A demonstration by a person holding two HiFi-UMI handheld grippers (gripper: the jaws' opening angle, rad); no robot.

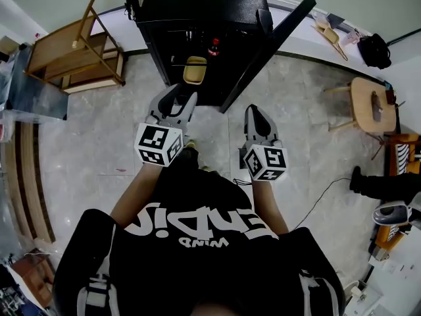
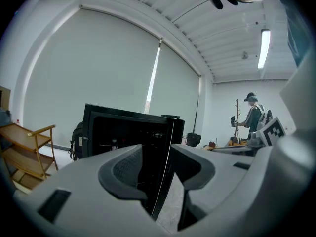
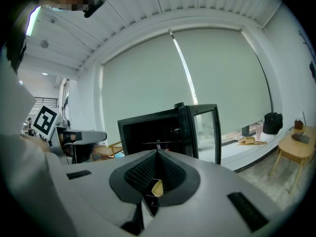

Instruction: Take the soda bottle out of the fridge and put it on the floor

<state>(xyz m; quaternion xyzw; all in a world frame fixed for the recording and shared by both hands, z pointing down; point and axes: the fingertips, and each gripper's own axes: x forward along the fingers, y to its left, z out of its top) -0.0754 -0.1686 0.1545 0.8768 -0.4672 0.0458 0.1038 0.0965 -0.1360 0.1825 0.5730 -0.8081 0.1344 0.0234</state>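
Left gripper (image 1: 177, 101): jaws partly apart, nothing between. One open fridge (image 1: 197, 5) ahead. One yellow container (image 1: 195, 70) inside. One soda bottle (image 1: 214, 47) upright inside fridge, near container, well apart from both grippers' fingertips. Right gripper (image 1: 256, 114): jaws together, empty.

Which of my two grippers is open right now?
The left gripper: its jaws stand apart with nothing between them. The right gripper is shut.
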